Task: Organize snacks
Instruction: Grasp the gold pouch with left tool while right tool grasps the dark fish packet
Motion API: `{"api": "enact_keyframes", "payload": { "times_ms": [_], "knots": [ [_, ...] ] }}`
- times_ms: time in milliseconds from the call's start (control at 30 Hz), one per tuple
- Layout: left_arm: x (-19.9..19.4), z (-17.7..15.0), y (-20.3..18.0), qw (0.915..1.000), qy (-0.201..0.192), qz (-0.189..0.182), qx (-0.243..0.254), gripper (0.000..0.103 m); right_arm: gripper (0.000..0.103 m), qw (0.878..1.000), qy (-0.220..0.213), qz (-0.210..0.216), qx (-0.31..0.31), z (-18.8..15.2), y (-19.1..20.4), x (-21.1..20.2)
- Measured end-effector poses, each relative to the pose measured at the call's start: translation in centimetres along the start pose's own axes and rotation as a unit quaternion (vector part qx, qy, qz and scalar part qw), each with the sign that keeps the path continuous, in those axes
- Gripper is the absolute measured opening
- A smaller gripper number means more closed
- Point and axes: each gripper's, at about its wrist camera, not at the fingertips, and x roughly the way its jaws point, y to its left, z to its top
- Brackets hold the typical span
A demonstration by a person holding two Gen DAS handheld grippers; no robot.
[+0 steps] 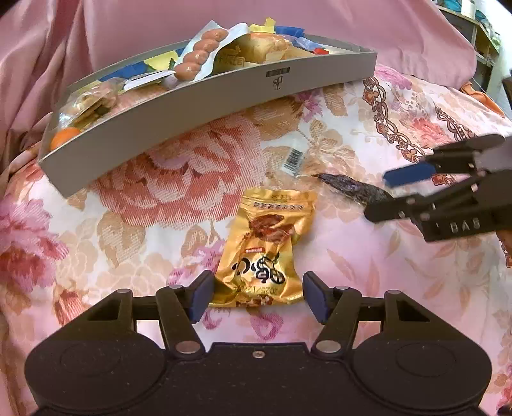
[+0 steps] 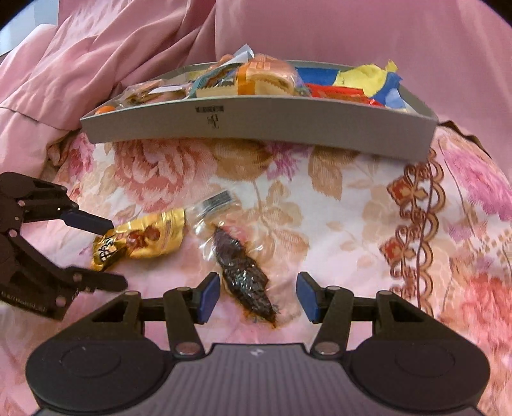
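Observation:
A gold snack packet point(image 1: 265, 243) lies on the floral cloth, its near end between the fingers of my left gripper point(image 1: 257, 297). The blue pads stand close beside its edges without clearly pressing it. In the right wrist view the same packet point(image 2: 144, 240) sits between the left gripper's point(image 2: 116, 254) two fingers. A dark dried snack in a clear wrapper point(image 2: 243, 278) lies between the fingers of my right gripper point(image 2: 257, 297), with a gap on each side. The left wrist view shows that snack point(image 1: 352, 188) at the right gripper's point(image 1: 377, 196) tips.
A grey tray point(image 1: 224, 99) point(image 2: 288, 121) with several wrapped snacks stands on the far side of the floral cloth point(image 1: 160, 224). Pink fabric point(image 2: 112, 64) is draped behind it. The clear wrapper's barcode end point(image 2: 219, 200) points toward the tray. Shelves point(image 1: 480, 28) show at the far right.

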Motion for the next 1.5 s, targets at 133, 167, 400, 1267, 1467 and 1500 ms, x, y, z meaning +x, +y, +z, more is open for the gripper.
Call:
{"api": "enact_keyframes", "payload": {
  "times_ms": [133,167,400,1267,1467,1500],
  "knots": [
    [-0.2,0.1,0.0,0.9999,-0.003,0.014,0.007,0.076,0.062,1.000,-0.004,-0.006,-0.014,-1.2,0.7,-0.6],
    [-0.1,0.2,0.1,0.9998,-0.005,0.017,0.006,0.080,0.063,1.000,-0.006,-0.007,-0.021,-1.2,0.9,-0.7],
    [1.4,1.2,0.2,0.9999,0.001,0.011,0.009,0.086,0.081,0.999,-0.021,0.003,-0.033,-1.0,0.9,-0.2],
    [-2.0,-3.2,-3.0,0.9985,0.002,0.034,-0.042,0.054,0.050,0.999,-0.039,0.021,-0.012,-4.8,2.9,-2.7],
    [-1.3,-2.1,-2.3,0.9981,0.005,0.027,-0.054,0.055,0.055,0.999,-0.031,0.018,-0.013,-4.1,3.3,-2.3],
    [-1.2,-2.0,-2.2,0.9980,0.005,0.026,-0.057,0.054,0.056,0.999,-0.030,0.020,-0.007,-3.9,3.2,-2.1]
  ]
}}
